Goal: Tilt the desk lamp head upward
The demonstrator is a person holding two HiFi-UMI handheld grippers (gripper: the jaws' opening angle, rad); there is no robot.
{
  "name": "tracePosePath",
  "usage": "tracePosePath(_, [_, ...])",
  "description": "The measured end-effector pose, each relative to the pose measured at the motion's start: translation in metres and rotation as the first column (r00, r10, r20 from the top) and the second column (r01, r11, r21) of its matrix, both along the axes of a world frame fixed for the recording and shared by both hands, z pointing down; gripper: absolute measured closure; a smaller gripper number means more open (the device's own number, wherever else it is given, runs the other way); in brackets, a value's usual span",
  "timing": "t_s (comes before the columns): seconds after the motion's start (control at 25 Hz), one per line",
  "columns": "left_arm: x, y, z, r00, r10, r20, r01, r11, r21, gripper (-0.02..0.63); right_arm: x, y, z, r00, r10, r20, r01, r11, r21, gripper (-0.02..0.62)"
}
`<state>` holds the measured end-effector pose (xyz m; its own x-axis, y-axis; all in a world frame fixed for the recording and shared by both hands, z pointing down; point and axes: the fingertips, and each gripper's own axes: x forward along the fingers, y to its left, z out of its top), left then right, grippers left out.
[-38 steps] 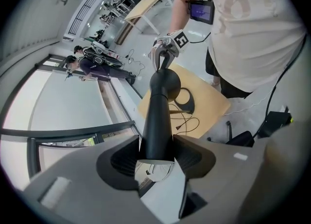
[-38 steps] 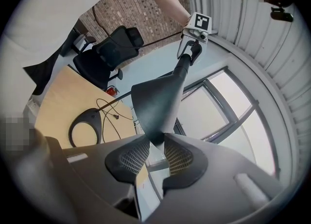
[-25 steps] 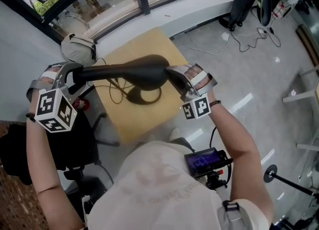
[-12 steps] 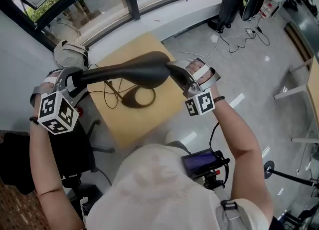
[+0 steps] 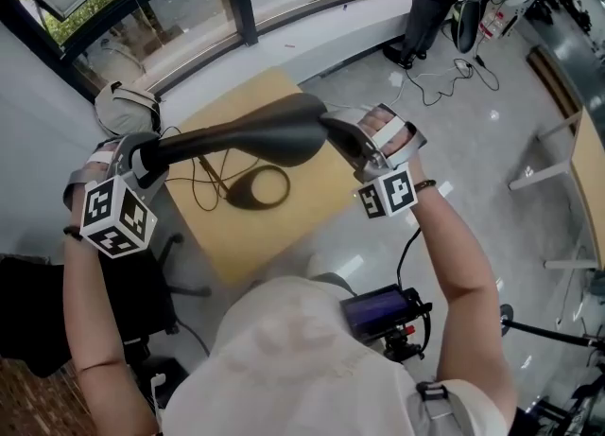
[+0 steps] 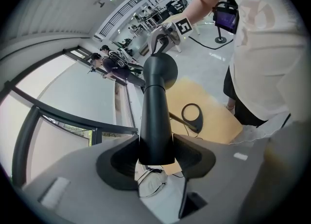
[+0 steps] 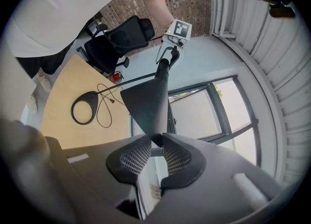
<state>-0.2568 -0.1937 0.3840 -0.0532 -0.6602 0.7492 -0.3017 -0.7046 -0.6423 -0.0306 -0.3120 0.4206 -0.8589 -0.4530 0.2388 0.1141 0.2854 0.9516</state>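
**Tool state.** The left gripper [image 5: 142,155] has its jaws set wide and closed round the tube-shaped rear end of the lamp head [image 5: 255,136]. Both jaw faces bear on the tube, and this hold is the same as a second ago. The right gripper [image 5: 346,141] pinches the thin front edge of the lamp head, at the right. Its jaws have just been closing further, and the ribbed pads now stand nearly together with only that edge between them.

**Position of the work.** The lamp head is held above the table [image 5: 284,231] and runs left to right between the two grippers. The ring-shaped base [image 5: 236,196] rests on the table below it. The cable [image 5: 203,177] lies loose to the left of the base.

**Change observed.** Since a second ago the right gripper has risen and carried the front end of the lamp head up with it. The left gripper has kept its place at the rear end, so the head has begun to pivot upward at the front.

**Meaning for the task.** The tilt is judged to be under way but not complete. The tighter pinch probably guards the thin edge against slipping as the lift goes on
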Motion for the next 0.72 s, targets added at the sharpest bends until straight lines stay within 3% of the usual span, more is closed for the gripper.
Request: tracePosePath(0.72, [-0.001,0.003,0.014,0.988,-0.009,-0.154,0.019,0.998,0.062,0.385,0.001,0.004,-0.052,0.996,0.016,-0.085,-0.003,0.989,0.149,0.525])
